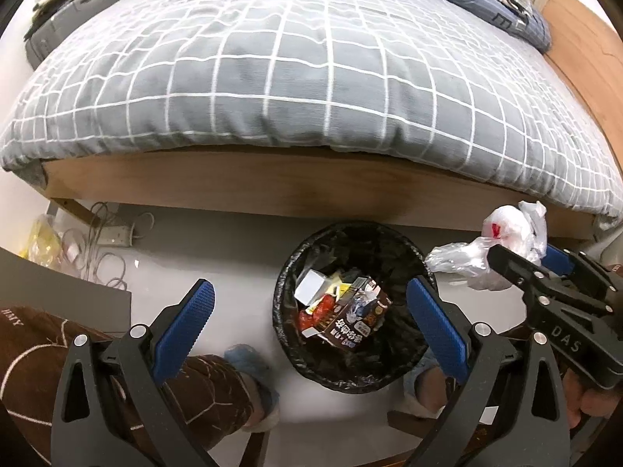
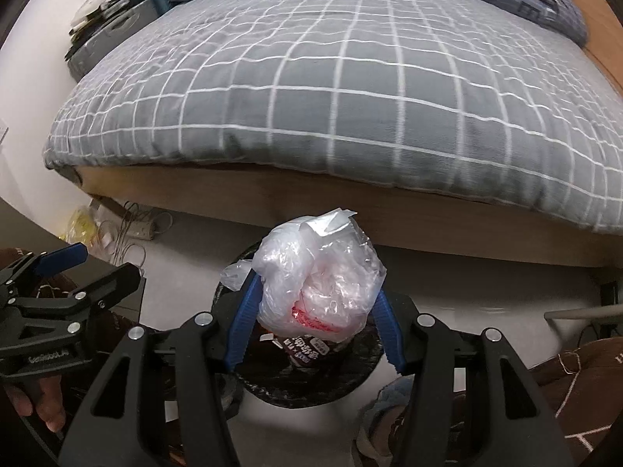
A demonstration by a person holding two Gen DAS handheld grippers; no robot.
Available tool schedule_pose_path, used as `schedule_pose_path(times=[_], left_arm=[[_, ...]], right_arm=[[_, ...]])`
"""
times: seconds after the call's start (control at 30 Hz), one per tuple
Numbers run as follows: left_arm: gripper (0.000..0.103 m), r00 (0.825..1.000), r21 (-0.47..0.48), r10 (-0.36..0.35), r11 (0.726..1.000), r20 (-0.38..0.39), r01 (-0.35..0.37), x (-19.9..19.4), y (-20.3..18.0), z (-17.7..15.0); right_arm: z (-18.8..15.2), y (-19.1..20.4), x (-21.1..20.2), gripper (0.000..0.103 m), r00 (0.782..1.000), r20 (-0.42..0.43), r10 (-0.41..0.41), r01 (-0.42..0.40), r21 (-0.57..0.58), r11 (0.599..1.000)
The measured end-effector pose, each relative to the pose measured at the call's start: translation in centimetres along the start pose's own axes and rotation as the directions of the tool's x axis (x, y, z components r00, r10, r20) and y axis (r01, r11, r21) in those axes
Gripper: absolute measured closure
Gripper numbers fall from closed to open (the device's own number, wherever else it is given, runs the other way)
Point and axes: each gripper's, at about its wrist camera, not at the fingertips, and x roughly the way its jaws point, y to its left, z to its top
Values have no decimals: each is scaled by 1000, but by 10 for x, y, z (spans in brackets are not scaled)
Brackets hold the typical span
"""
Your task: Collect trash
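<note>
A round trash bin (image 1: pixel 288 272) with a black liner stands on the floor in front of the bed, holding cartons and wrappers. My left gripper (image 1: pixel 311 303) is open and empty above the bin's near side. My right gripper (image 2: pixel 315 292) is shut on a crumpled clear plastic bag (image 2: pixel 319 276) with red print and holds it above the bin (image 2: pixel 303 389). In the left wrist view the bag (image 1: pixel 502 241) and right gripper (image 1: pixel 525 264) hang just right of the bin's rim.
A bed (image 1: pixel 296 78) with a grey checked duvet fills the background, its wooden frame (image 1: pixel 233 186) just behind the bin. A power strip with tangled cables (image 1: pixel 113 237) and a yellow bag (image 1: pixel 41 241) lie at the left. My slippered feet (image 1: pixel 249 366) flank the bin.
</note>
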Motion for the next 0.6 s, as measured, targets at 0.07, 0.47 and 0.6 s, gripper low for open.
schedule_pose_path(times=[0.07, 0.47, 0.6], left_arm=[[6, 1000, -3, 9, 1000, 1, -9, 0, 3, -1], [6, 1000, -25, 9, 1000, -4, -9, 2, 16, 0], [6, 1000, -28, 2, 1000, 3, -2, 3, 15, -1]], right_arm=[[2, 7, 3, 50, 1000, -4, 5, -5, -10, 1000], [5, 23, 14, 35, 1000, -22, 4, -5, -36, 999], [5, 17, 11, 22, 1000, -7, -21, 21, -28, 999]])
